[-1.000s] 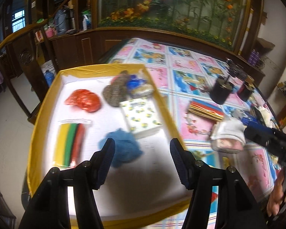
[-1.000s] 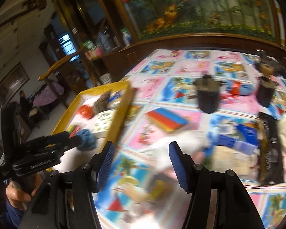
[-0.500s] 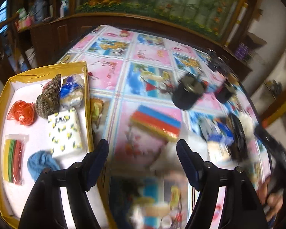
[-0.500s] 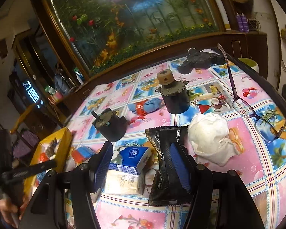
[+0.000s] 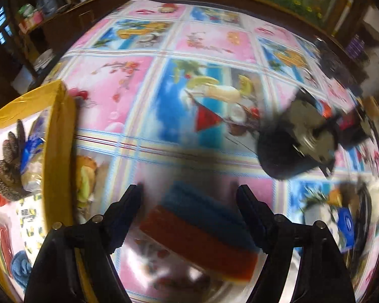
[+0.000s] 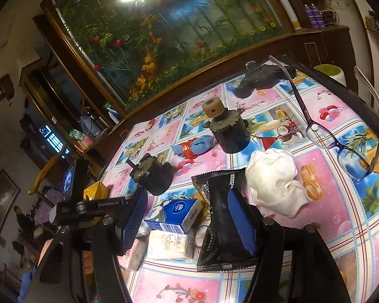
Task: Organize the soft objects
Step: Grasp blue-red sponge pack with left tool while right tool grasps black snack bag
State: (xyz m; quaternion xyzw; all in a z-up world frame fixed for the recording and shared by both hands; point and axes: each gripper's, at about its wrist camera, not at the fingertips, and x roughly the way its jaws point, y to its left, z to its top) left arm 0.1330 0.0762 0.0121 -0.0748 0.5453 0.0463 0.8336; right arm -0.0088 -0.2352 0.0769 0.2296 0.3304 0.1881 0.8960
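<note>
Swinging off the tray and across the table, the left gripper [image 5: 189, 199] now frames the striped sponge pack [image 5: 202, 229] between its spread, empty fingers [image 5: 131, 207]; a second ago those same fingers hung over the white floor of the yellow-rimmed tray [image 5: 60, 136], above the blue cloth ball [image 5: 20, 265]. That shift reads as one item already dropped off and the next soft thing being lined up. The pack lies on the flowered tablecloth [image 5: 144, 96] just ahead of and under the fingertips, its red band nearest and its blue band beyond, with no contact visible; the view is badly blurred, so how close is hard to say.

Beyond it sits a black motor-like cylinder [image 5: 290, 149], to the right. The tray stands at the left edge, holding the cloth ball, a lemon-print tissue pack [image 5: 30, 224] and a knitted glove [image 5: 10, 166].

The right gripper [image 6: 187, 217] has turned from the tray side toward the clutter: jaws wide, empty, straddling a blue tissue pack [image 6: 176, 213] and a black snack packet [image 6: 219, 224], with a white cloth bundle [image 6: 273, 176] to their right.
</note>
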